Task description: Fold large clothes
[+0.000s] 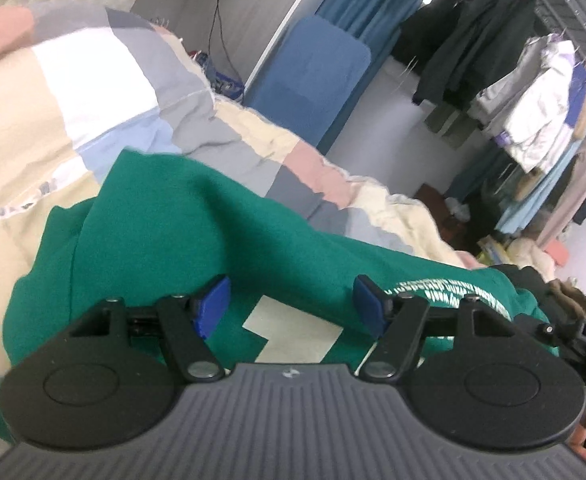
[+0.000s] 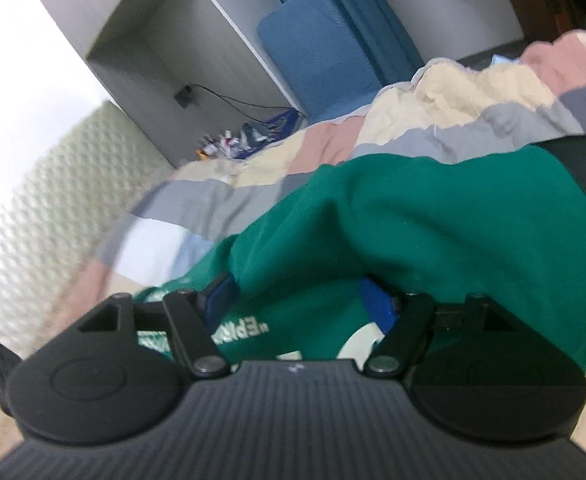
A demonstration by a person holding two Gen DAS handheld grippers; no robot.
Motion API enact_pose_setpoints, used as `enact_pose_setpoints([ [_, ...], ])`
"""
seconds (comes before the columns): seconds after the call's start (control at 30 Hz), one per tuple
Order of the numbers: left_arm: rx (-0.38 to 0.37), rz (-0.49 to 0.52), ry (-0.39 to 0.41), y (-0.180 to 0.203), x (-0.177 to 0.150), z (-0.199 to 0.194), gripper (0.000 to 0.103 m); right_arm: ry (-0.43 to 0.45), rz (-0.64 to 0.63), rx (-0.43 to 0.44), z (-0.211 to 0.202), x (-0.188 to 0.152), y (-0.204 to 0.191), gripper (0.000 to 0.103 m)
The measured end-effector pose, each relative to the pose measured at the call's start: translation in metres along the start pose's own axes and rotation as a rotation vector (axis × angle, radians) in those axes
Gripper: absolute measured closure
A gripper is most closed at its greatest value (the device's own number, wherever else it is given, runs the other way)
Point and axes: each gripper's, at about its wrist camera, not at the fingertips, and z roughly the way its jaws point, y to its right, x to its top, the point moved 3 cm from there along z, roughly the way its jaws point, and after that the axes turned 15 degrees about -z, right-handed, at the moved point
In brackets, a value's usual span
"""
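Observation:
A green sweatshirt (image 1: 181, 216) with white lettering and a pale patch lies bunched on a patchwork quilt (image 1: 93, 92). My left gripper (image 1: 291, 306) is open just above the sweatshirt, its blue pads (image 1: 215, 302) wide apart with nothing between them. The sweatshirt also shows in the right wrist view (image 2: 433, 216). My right gripper (image 2: 301, 300) is open, its jaws wide apart, and a fold of green cloth drapes over the blue pads (image 2: 379, 302). The other gripper's black body (image 1: 585, 336) shows at the right edge of the left wrist view.
The quilt (image 2: 433, 120) covers a bed. A blue padded board (image 1: 313, 76) leans on the wall behind it. A rack of hanging clothes (image 1: 533, 92) stands at the right. A grey cabinet (image 2: 165, 40) and a cable with clutter (image 2: 245, 136) are beyond the bed.

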Motion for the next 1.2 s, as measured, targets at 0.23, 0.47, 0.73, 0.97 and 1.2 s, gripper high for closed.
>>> enact_pose_setpoints([
  [0.23, 0.12, 0.05, -0.062, -0.003, 0.011, 0.079, 0.03, -0.056, -0.142, -0.068, 0.061, 0.0, 0.014, 0.033],
  [0.47, 0.162, 0.086, -0.07, -0.008, 0.01, 0.114, 0.03, -0.056, -0.221, -0.085, 0.099, 0.0, 0.019, 0.032],
  [0.73, 0.157, 0.077, -0.057, -0.001, 0.005, 0.088, 0.029, -0.057, -0.215, -0.086, 0.094, -0.001, 0.018, 0.032],
  [0.97, 0.141, 0.074, -0.056, 0.001, -0.007, 0.03, 0.029, -0.08, -0.164, -0.107, 0.052, -0.009, -0.005, 0.031],
  [1.2, 0.108, 0.009, -0.041, -0.015, -0.038, -0.027, 0.029, -0.072, -0.074, -0.104, -0.001, -0.028, -0.02, 0.031],
])
